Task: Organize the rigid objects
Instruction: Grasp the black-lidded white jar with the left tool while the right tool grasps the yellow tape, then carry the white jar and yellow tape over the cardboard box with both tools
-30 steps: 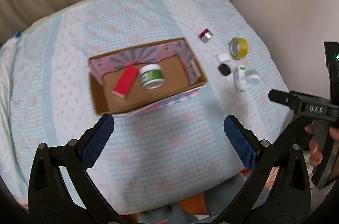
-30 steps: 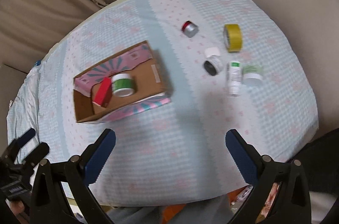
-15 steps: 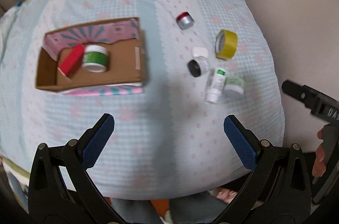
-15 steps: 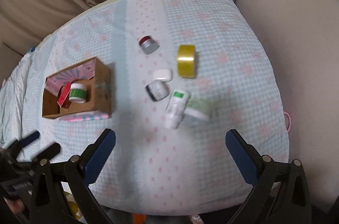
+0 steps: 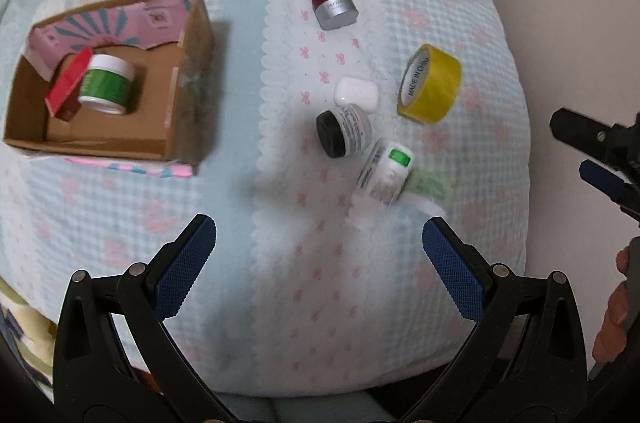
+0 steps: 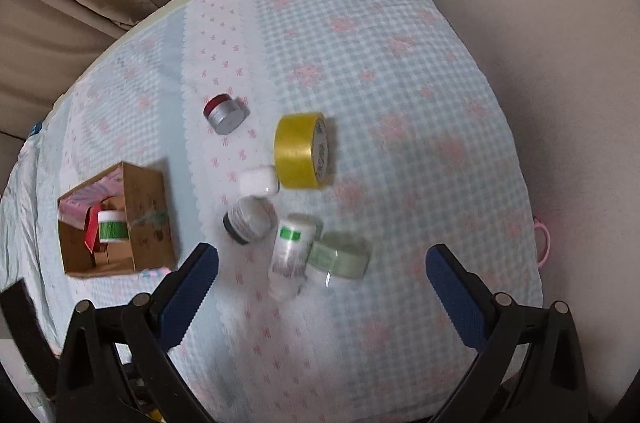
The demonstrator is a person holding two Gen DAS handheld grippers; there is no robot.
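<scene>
Blue ribbed pads line both tools: the left gripper [image 5: 319, 259] and the right gripper [image 6: 322, 285] hang above the quilted check cloth [image 5: 120, 223] with jaws spread wide and nothing between them. The wide spread suits the squat, round items ahead.

Nearest the right gripper lie a white cylindrical bottle with a green label [image 6: 291, 255] on its side and, touching it, a pale green translucent jar [image 6: 339, 255]. Beyond these lie a black-lidded jar [image 6: 249, 221], a white rounded case [image 6: 259, 181], a yellow tape roll [image 6: 303, 155] on edge and a red-capped silver jar [image 6: 224, 113].

Well apart to the left, the open cardboard box [image 5: 188, 75] holds a green-labelled white tub [image 5: 106, 85] and a red flat packet [image 5: 68, 85], evidently the collection point.
</scene>
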